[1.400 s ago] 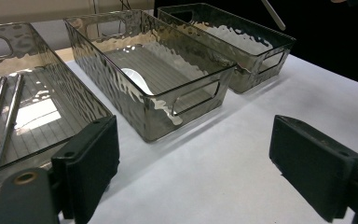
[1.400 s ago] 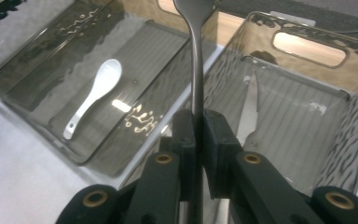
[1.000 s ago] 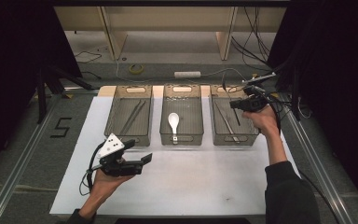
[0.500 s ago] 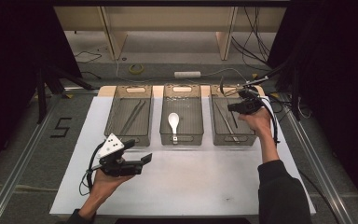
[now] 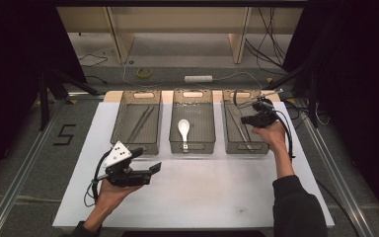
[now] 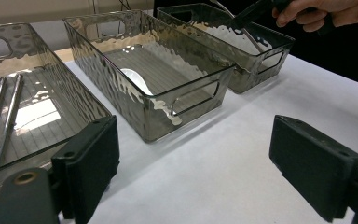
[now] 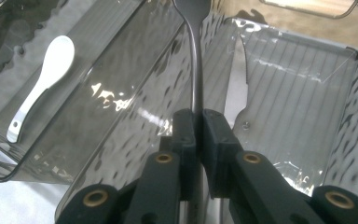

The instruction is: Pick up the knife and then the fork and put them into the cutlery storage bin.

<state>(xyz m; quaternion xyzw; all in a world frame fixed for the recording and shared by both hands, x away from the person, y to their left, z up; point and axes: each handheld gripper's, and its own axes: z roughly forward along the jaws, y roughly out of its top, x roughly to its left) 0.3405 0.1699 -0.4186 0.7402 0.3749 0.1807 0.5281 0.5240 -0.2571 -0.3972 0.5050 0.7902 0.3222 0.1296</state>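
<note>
My right gripper is shut on the thin handle of a dark metal utensil. The utensil runs ahead of the jaws and widens at its far end. In the high view the right gripper hangs over the right clear bin, where a knife lies on the floor. A white spoon lies in the middle bin. My left gripper is held low over the white mat at the front left, and its jaws stand open with nothing between them.
The left bin holds two long metal rods. All three bins stand in a row at the back of the white mat. Cables and a power strip lie on the floor behind the table.
The right hand has sunk a little toward the right bin with the utensil still in its jaws. The left hand has kept still.
</note>
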